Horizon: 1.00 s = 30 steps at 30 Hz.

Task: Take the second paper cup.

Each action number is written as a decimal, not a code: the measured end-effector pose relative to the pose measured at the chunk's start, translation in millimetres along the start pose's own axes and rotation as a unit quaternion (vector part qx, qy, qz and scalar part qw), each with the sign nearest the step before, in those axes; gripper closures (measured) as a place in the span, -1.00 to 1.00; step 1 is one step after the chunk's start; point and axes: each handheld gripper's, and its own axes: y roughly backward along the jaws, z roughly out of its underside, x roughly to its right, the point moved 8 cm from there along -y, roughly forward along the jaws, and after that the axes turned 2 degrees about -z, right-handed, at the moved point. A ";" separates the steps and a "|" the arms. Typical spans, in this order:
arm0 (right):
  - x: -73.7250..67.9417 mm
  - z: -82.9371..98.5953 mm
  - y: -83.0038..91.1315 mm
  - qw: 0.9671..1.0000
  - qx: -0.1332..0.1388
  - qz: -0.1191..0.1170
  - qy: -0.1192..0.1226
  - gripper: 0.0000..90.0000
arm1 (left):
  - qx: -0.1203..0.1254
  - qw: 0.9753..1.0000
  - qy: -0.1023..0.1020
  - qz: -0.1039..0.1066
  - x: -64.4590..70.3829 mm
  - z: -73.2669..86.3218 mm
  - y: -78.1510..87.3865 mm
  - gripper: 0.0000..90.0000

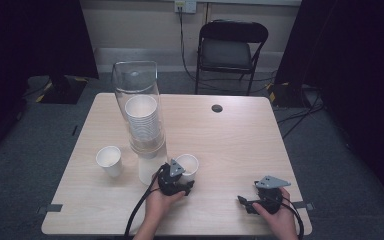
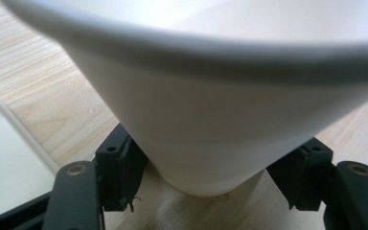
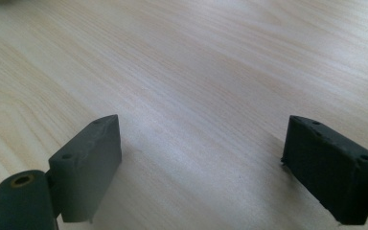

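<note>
A white paper cup stands on the wooden table, just right of a tall clear tube that holds a stack of white cups. My left gripper is shut on this cup. In the left gripper view the cup looms large, and the gripper has a black pad against each side of its lower wall. A second paper cup stands alone left of the tube. My right gripper lies near the table's front right, and in the right gripper view it is open over bare wood.
A round cable hole sits in the far middle of the table. A black folding chair stands behind the table. Dark curtains hang at both sides. Bare wood stretches between the two grippers and across the table's right half.
</note>
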 end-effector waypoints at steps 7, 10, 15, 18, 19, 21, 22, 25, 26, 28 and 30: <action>0.1 0.0 0.0 1.000 0.000 0.000 0.000 -0.72 | 0.001 1.000 -0.008 -0.001 1.7 -4.7 -6.1 -0.25; 0.0 0.0 0.0 1.000 0.000 0.000 0.000 -0.72 | -0.004 1.000 -0.015 -0.002 2.2 -7.0 -9.1 -0.25; 0.0 0.0 0.0 1.000 0.000 0.000 0.000 -0.72 | -0.016 1.000 -0.024 -0.005 3.6 -9.1 -12.7 -0.38; 0.1 0.0 0.0 1.000 0.000 0.000 0.000 -0.72 | -0.009 1.000 -0.018 -0.002 6.8 -8.6 -12.4 -0.46; 0.2 -0.1 -0.1 1.000 0.000 0.000 0.000 -0.72 | -0.005 1.000 -0.010 0.000 8.2 -8.3 -11.8 -0.48; 0.4 -0.3 -0.4 1.000 0.000 -0.001 0.000 -0.72 | -0.015 1.000 -0.025 0.001 7.0 -4.6 -8.3 -0.50; 0.8 -0.6 -0.7 1.000 0.001 -0.001 0.002 -0.72 | -0.019 0.999 -0.033 0.001 6.4 -3.2 -6.4 -0.52; 0.9 -1.0 -1.0 1.000 0.001 -0.002 0.001 -0.72 | -0.012 1.000 -0.017 0.008 8.9 -0.1 -2.8 -0.55; 1.0 -1.0 -1.0 1.000 0.001 -0.002 0.001 -0.72 | -0.009 1.000 -0.017 0.009 8.9 1.2 -1.2 -0.56; 1.0 -1.0 -1.0 1.000 0.001 -0.002 0.001 -0.72 | -0.005 1.000 -0.020 0.011 8.2 2.7 2.1 -0.57; 1.0 -1.0 -1.0 1.000 0.001 -0.002 0.001 -0.72 | -0.003 1.000 -0.021 0.014 7.6 4.2 7.1 -0.60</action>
